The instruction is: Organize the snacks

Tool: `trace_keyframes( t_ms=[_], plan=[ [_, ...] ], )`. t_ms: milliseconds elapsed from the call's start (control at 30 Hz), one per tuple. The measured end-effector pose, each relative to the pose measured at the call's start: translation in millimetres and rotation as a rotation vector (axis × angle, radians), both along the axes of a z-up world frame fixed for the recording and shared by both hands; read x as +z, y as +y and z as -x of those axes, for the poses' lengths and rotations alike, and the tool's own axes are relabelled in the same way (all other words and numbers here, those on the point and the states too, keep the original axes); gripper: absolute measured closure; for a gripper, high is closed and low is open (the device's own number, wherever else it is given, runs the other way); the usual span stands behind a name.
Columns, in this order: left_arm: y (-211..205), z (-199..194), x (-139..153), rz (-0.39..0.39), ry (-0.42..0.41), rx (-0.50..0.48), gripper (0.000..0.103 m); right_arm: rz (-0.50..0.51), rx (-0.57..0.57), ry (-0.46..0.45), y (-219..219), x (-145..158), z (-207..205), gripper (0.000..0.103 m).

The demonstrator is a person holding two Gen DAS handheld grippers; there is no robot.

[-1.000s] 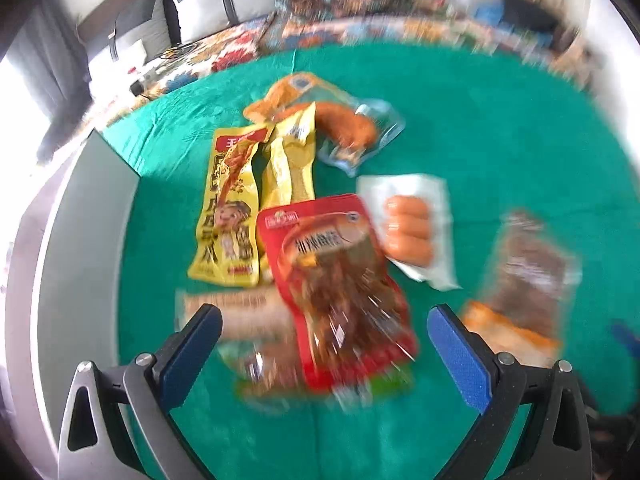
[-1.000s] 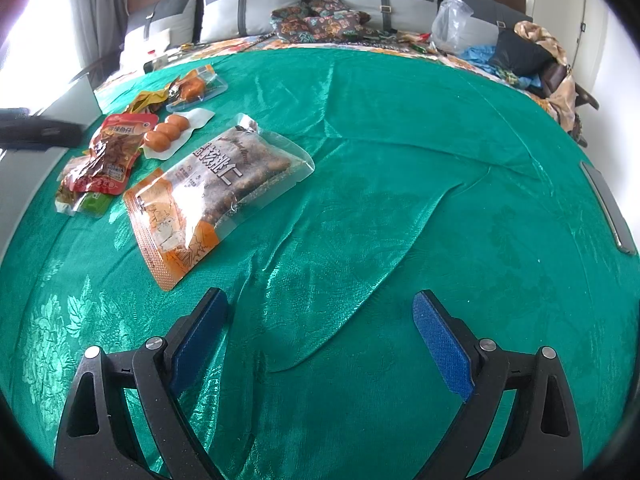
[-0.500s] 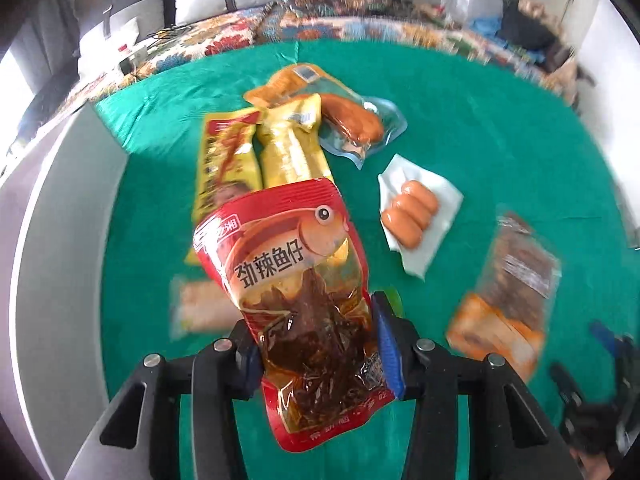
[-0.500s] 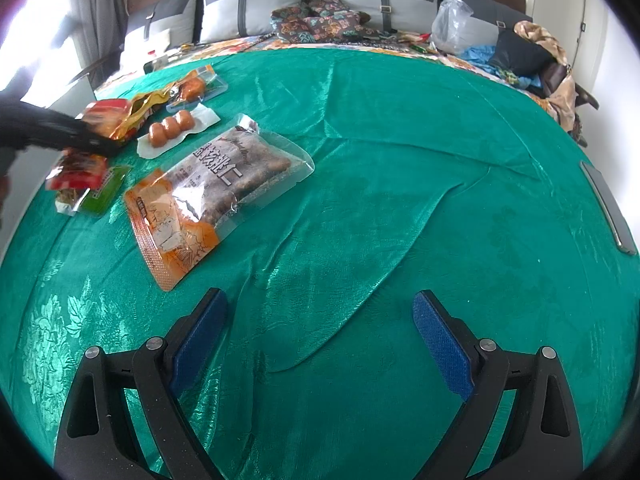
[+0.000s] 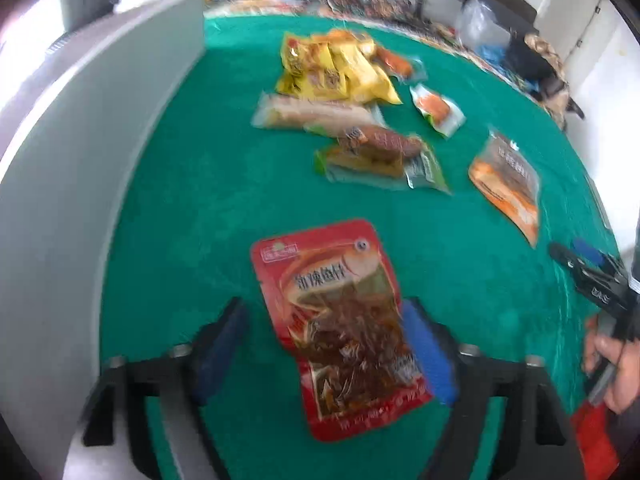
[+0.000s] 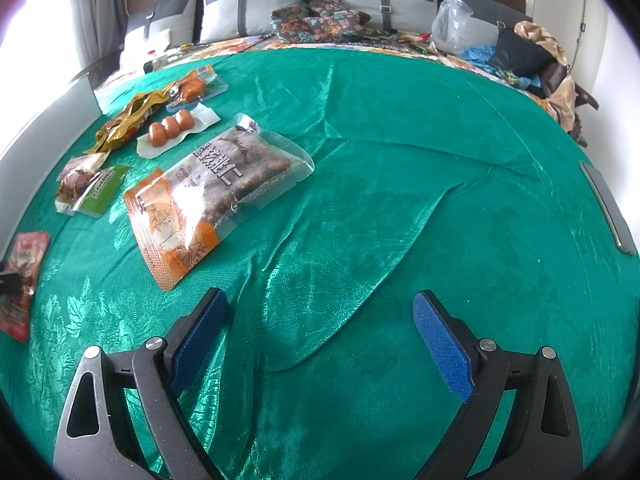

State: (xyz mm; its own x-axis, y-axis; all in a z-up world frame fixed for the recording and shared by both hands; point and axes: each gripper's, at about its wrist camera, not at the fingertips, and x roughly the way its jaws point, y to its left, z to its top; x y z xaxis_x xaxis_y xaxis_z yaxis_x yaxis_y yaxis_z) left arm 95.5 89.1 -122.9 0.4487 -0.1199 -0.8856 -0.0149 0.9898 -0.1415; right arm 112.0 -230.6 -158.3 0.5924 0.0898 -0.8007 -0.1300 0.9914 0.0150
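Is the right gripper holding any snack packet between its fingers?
No, the right gripper is open over the bare green cloth, with nothing between its fingers.

Left wrist view, smeared with motion throughout — my inventory of what I cannot read:

- Red fish snack packet [image 5: 340, 320]: large print legible in outline only, small print at its lower edge lost to blur. Whether my left gripper [image 5: 326, 354] pads touch it, I cannot tell.
- Yellow packets [image 5: 332, 70]: count uncertain, they overlap.
- Clear sausage pack [image 5: 394, 60]: partly hidden behind the yellow packets.
- My right hand [image 5: 608, 368]: cut off by the picture's edge.

Right wrist view:

- Red fish snack packet [image 6: 22, 276]: cut off at the left edge, partly covered by a dark gripper part.
- Brown-and-green packets [image 6: 90, 184]: labels too small to read.
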Motion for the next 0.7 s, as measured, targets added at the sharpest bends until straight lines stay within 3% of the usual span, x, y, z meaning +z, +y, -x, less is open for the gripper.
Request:
trace_keyframes(
  t_ms=[133, 433, 700],
  plan=[
    [-3, -2, -8, -0.11, -0.016, 0.056, 0.0, 0.0, 0.0, 0.0, 0, 0, 0, 0.007],
    [6, 10, -11, -0.139, -0.136, 0.108, 0.0, -0.001, 0.0, 0.0, 0, 0, 0, 0.007],
    [6, -8, -18, -0.136, -0.143, 0.106, 0.0, 0.0, -0.011, 0.004, -2, 0, 0, 0.009]
  ],
)
